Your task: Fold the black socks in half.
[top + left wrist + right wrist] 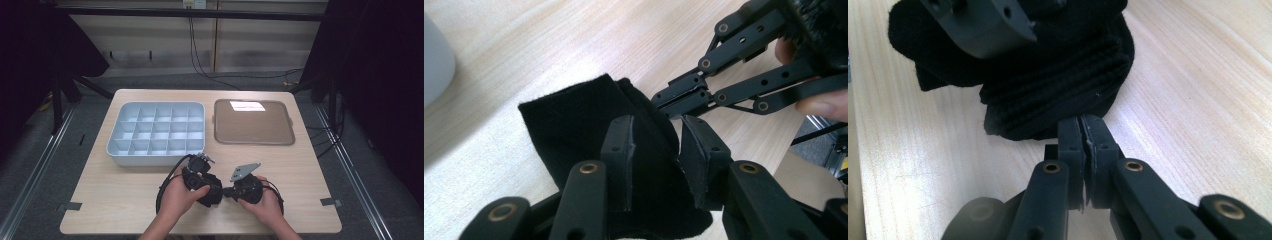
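Keep the right gripper (1082, 125) jaws pinched tight on the edge of the black cloth (574, 115), lying bunched on the tabletop (125, 200) near the front, between both hands and just in front of the grey box with little rooms (156, 131). Hold the left gripper (656, 150) jaws, standing a bit apart around the cloth and not squeezing it, low over the soft fold, and push them a little deeper before closing. Pull gently and slowly, never tugging hard against the other side.
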